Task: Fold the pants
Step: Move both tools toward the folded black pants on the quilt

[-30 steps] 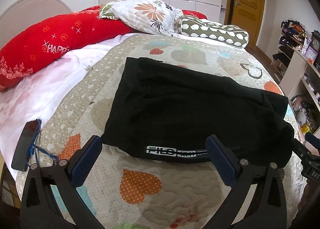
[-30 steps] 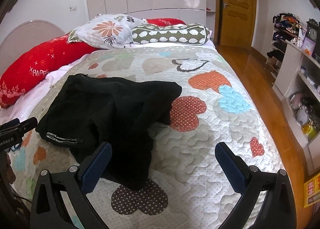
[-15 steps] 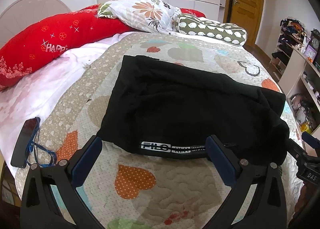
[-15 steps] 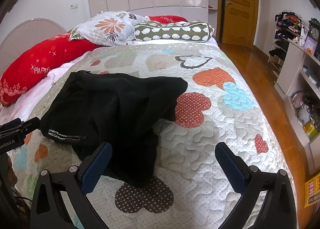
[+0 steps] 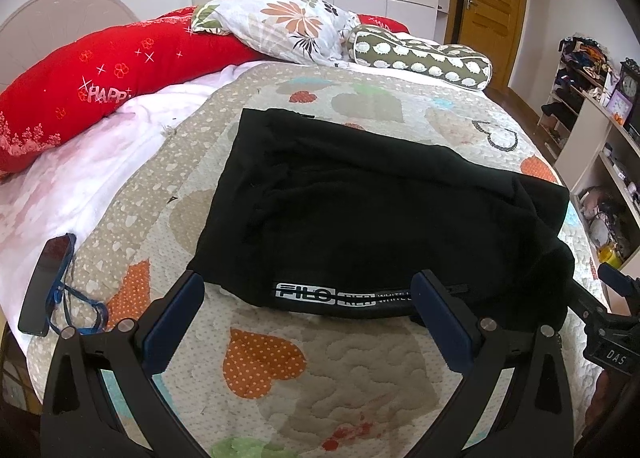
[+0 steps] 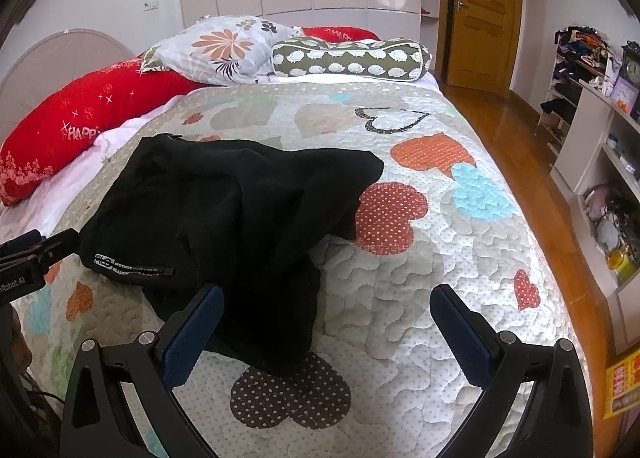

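Black pants (image 5: 360, 210) lie roughly folded on the heart-patterned quilt (image 5: 264, 366), their waistband with white lettering (image 5: 340, 296) facing me. In the right wrist view the pants (image 6: 240, 210) lie rumpled, with a bunched end (image 6: 276, 322) drooping toward the near edge. My left gripper (image 5: 308, 314) is open and empty, just short of the waistband. My right gripper (image 6: 324, 322) is open and empty, its left finger beside the bunched end.
A red bolster (image 5: 100, 82), a floral pillow (image 5: 284, 22) and a green patterned bolster (image 5: 424, 54) lie at the bed's head. A dark phone with a blue cord (image 5: 44, 290) lies at the left bed edge. Shelves (image 6: 600, 146) and wooden floor (image 6: 516, 130) lie right.
Both grippers have drawn back slightly from the pants and lifted a little. The pants have not moved. Both grippers stay open.
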`<state>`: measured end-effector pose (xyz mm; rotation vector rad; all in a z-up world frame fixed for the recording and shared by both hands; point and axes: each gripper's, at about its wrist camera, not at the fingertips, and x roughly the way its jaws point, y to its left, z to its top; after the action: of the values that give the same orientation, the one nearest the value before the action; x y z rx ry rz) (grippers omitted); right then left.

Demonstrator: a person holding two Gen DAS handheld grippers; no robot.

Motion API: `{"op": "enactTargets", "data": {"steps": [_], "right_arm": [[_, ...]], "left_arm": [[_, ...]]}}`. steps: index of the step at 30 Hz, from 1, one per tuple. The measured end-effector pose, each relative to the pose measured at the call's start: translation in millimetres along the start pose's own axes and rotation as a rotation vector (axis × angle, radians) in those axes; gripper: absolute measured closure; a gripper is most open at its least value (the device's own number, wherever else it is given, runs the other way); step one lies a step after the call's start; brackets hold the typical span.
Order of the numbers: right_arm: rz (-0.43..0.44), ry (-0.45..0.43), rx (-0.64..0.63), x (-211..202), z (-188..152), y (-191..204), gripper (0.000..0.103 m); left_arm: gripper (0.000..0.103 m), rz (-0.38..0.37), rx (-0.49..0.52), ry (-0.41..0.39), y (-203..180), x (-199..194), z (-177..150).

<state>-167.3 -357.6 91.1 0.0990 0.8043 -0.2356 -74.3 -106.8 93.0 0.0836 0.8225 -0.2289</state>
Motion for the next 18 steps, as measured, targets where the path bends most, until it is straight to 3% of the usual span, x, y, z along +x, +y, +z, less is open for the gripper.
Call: {"op": "enactTargets", "data": {"steps": [18], "right_arm": [[0.003, 0.027, -0.002, 10, 1, -1, 0.000]], "left_arm": [[0.000, -0.013, -0.053, 0.049, 18, 13, -4]]}}
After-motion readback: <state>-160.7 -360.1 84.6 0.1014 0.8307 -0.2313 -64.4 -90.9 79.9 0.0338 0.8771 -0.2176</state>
